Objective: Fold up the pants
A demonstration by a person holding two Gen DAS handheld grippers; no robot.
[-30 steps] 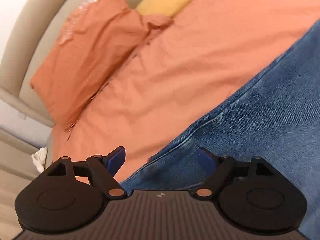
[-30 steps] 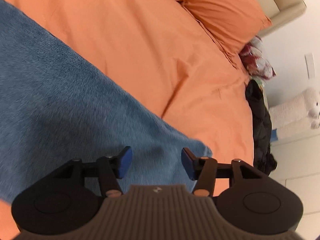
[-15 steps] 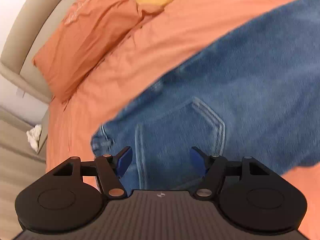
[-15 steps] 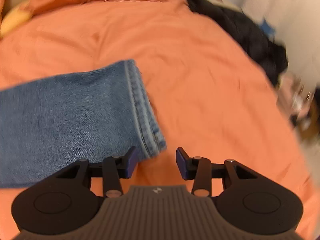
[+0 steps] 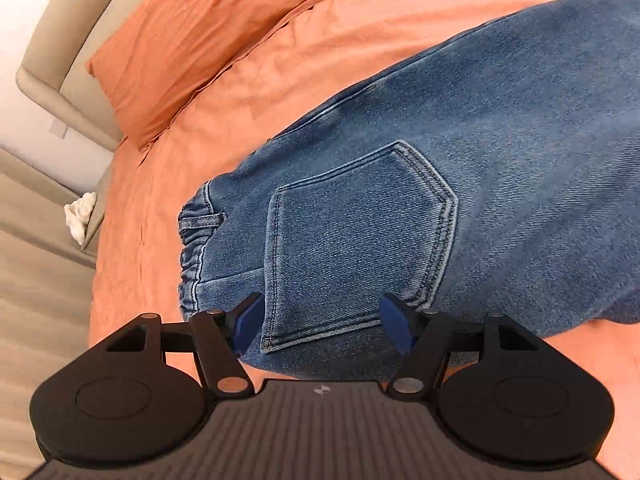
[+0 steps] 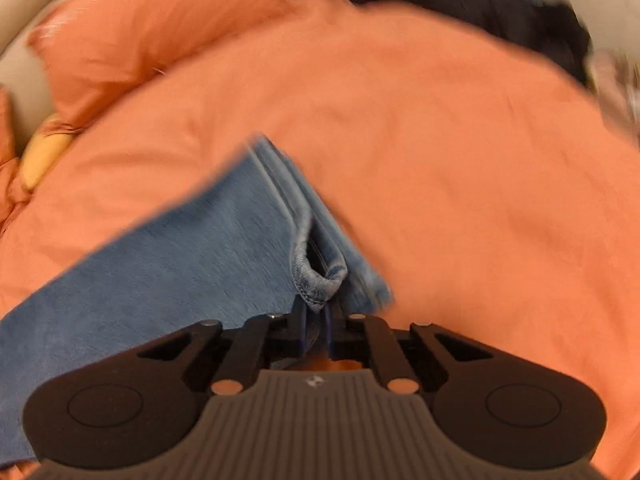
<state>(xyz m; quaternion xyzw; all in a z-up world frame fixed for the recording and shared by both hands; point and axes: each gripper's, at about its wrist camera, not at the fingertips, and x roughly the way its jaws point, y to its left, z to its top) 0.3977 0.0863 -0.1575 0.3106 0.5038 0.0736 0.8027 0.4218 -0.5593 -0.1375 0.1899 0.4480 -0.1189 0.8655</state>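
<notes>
On the orange bed (image 5: 360,56): right tongs (image 6: 316,326) clenched on the jeans (image 5: 480,168) hem, left tongs (image 5: 322,326) spread above the back pocket (image 5: 360,248).

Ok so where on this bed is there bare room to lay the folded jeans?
Bare orange sheet lies between the jeans' hem and the dark clothes pile. It is crowded by the pillow and under the jeans.

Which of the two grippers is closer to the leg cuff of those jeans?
The right. The right gripper is shut on the hem of the jeans. The left gripper is at the other end, open above the back pocket near the waistband.
</notes>
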